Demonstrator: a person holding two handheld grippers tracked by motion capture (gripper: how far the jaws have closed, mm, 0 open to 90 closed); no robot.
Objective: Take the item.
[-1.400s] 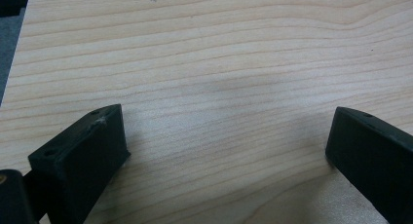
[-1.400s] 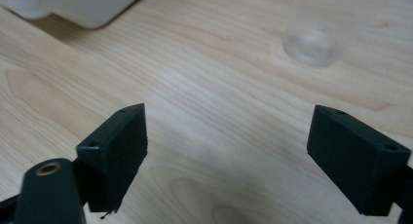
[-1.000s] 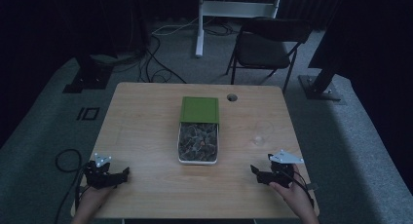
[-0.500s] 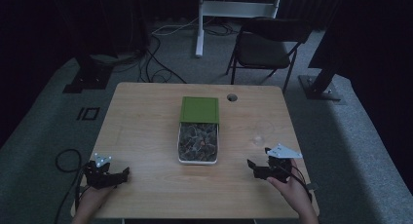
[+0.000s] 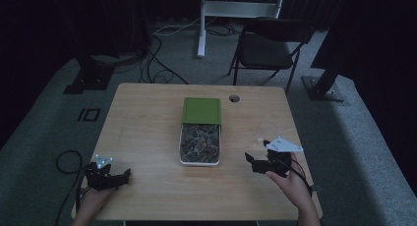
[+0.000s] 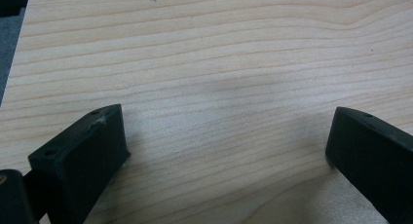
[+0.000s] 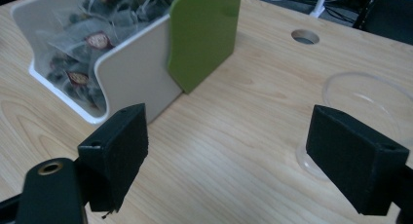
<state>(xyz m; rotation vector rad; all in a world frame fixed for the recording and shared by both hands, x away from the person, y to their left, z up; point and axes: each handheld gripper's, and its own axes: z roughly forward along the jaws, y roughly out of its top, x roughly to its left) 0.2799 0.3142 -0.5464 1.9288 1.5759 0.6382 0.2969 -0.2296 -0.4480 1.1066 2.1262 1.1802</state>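
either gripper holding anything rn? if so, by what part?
Nothing held. Left gripper is open over bare table; right gripper is open, between the tea-bag box and the clear cup.

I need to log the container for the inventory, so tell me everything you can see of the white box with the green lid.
The white box is a long, open, rounded-rim container that looks like plastic, lying flat at the middle of the wooden table. A green lid covers its far part; the near part is open and full of tea bags in clear wrappers with dark contents. The side wall dips low at the open end. Neither claw touches it; the right claw stands open beside it.
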